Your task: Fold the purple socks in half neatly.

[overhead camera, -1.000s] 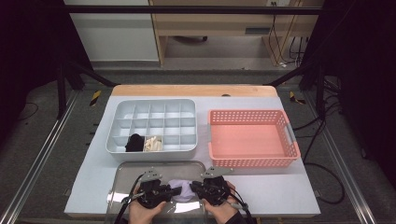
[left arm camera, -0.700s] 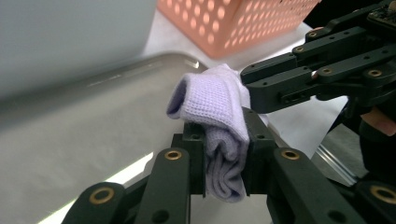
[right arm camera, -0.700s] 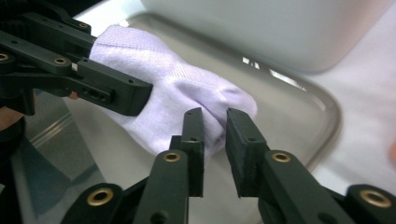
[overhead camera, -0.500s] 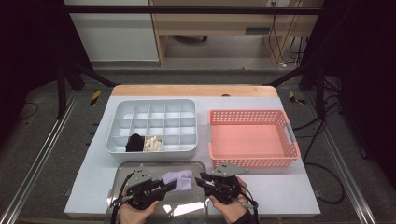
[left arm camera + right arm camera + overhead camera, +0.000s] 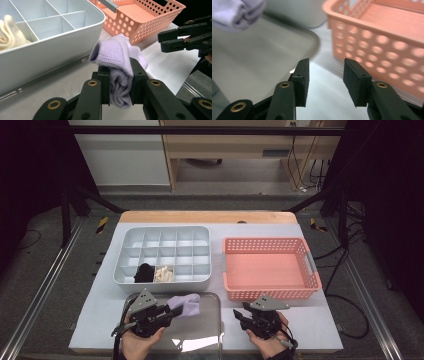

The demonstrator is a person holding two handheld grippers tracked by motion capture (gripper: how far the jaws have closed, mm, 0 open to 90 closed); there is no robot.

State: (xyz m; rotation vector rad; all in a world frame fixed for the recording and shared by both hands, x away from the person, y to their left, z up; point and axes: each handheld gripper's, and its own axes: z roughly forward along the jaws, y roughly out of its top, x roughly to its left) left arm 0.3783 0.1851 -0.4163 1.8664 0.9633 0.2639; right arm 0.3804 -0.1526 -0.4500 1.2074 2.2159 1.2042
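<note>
— Lilac knit, folded into a small bundle: that's the sock (image 5: 117, 62), pinched between the two black jaws of the left gripper (image 5: 119, 75), which is clamped tight on its lower half. The upper half flops out above the jaws.

— Where does it sit relative to the metal tray (image 5: 210, 340)?

— Over the tray's far edge, near its middle, in the high view. Whether the cloth touches the tray surface I cannot tell. The hand holding that gripper comes in over the tray's near left part.

— And the other tongs?

— The right gripper (image 5: 243, 315) is just off the tray's right edge, over the white table cover (image 5: 320, 330). Its jaws stand apart with nothing between them; in the right gripper view you see bare tray and white cover through the gap. It is apart from the sock, its tips pointing toward the tray.

— What lies beyond the tray?

— Just behind its far edge sits the grey divided organiser box (image 5: 165, 252). Two compartments in the box's near row are filled: a black item (image 5: 144, 272) and, right beside it, a cream item (image 5: 162, 273). The rest of the compartments look bare.

— Anything else?

— Behind and to the right of the tray stands the pink perforated basket (image 5: 270, 292), beside the box, with only its own floor showing inside
</note>
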